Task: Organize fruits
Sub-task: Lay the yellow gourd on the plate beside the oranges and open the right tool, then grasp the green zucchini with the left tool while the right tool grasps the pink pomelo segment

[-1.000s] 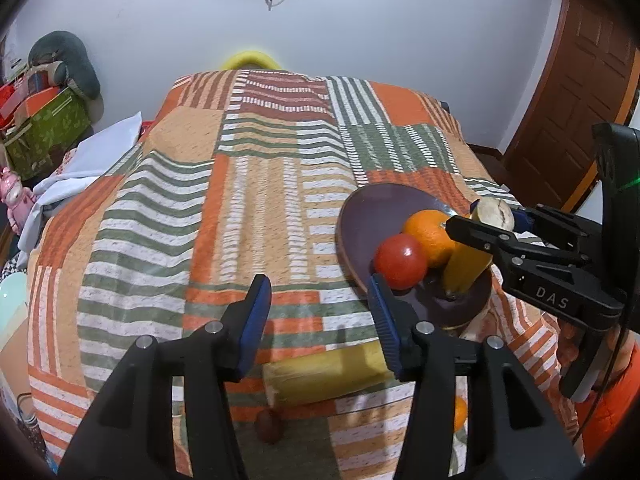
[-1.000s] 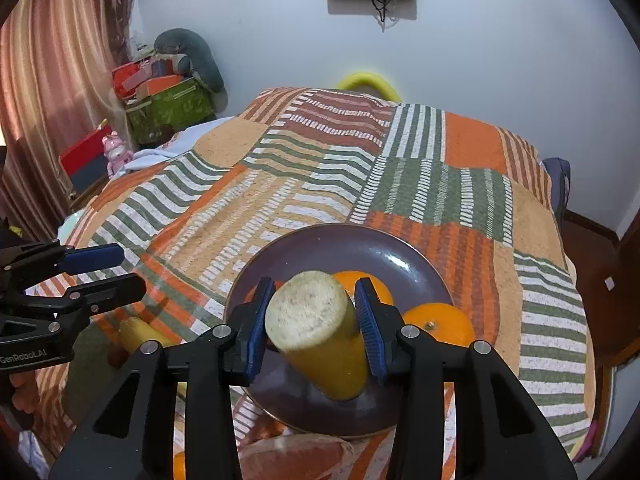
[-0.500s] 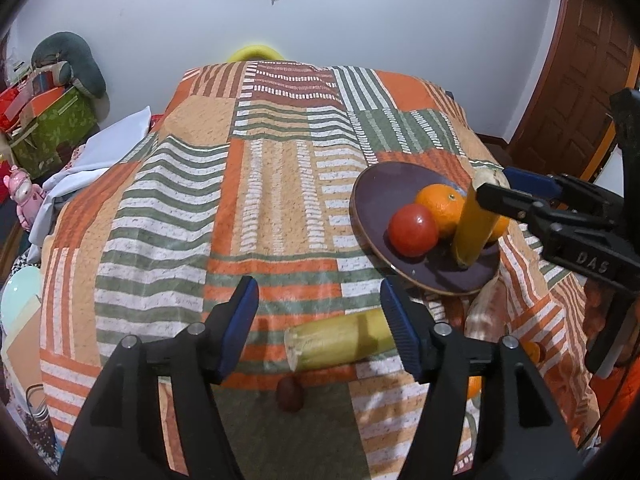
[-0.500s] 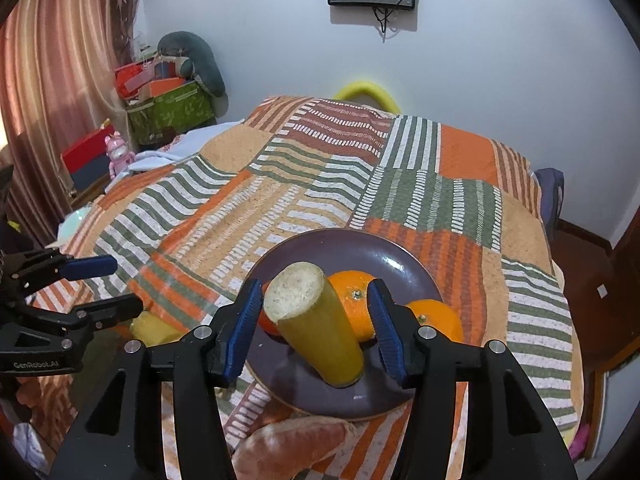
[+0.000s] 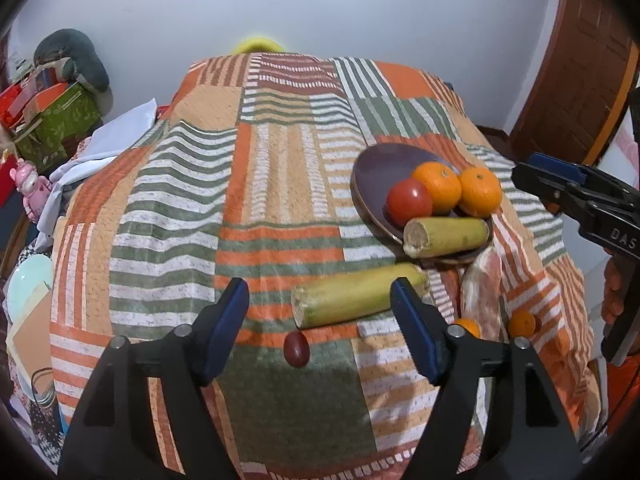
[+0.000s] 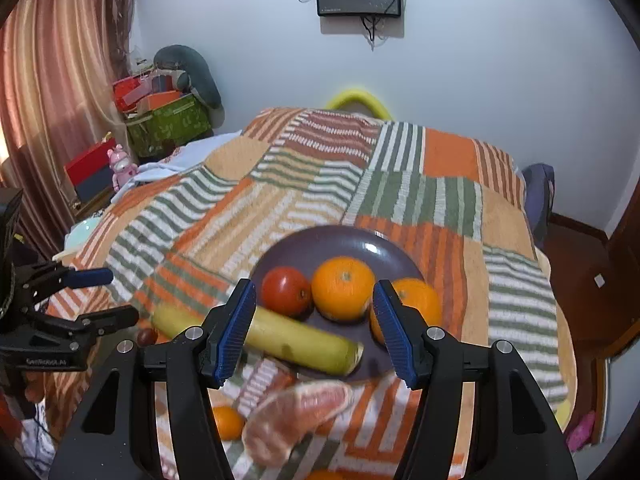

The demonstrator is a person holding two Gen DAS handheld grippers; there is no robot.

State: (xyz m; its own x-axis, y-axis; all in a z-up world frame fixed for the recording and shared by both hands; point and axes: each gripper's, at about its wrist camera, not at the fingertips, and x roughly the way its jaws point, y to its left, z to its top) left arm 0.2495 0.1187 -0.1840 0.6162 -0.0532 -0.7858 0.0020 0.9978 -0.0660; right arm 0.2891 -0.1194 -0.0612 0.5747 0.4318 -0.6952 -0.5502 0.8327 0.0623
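Note:
A dark purple plate [image 5: 376, 164] [image 6: 320, 244] lies on the striped quilt. It holds a red tomato [image 5: 409, 202] [image 6: 286, 291], two oranges [image 5: 438, 187] [image 6: 343, 288] and a yellow-green cut piece [image 5: 446, 236] [image 6: 300, 340] lying on its near rim. A second cut piece [image 5: 356, 294] lies on the quilt, with a small dark red fruit [image 5: 296, 349] in front of it. My left gripper [image 5: 320, 332] is open and empty above them. My right gripper [image 6: 314, 328] is open and empty, just short of the plate.
A pink grapefruit wedge [image 6: 296, 412] [image 5: 482, 284] and small oranges [image 6: 226, 422] [image 5: 521, 323] lie on the quilt near the plate. Boxes and toys [image 6: 160, 120] stand at the left wall. A wooden door [image 5: 580, 80] is at the right.
My right gripper has opened, let go of the yellow-green piece and drawn back; the piece now lies flat on the plate. My left gripper has pulled back and up slightly.

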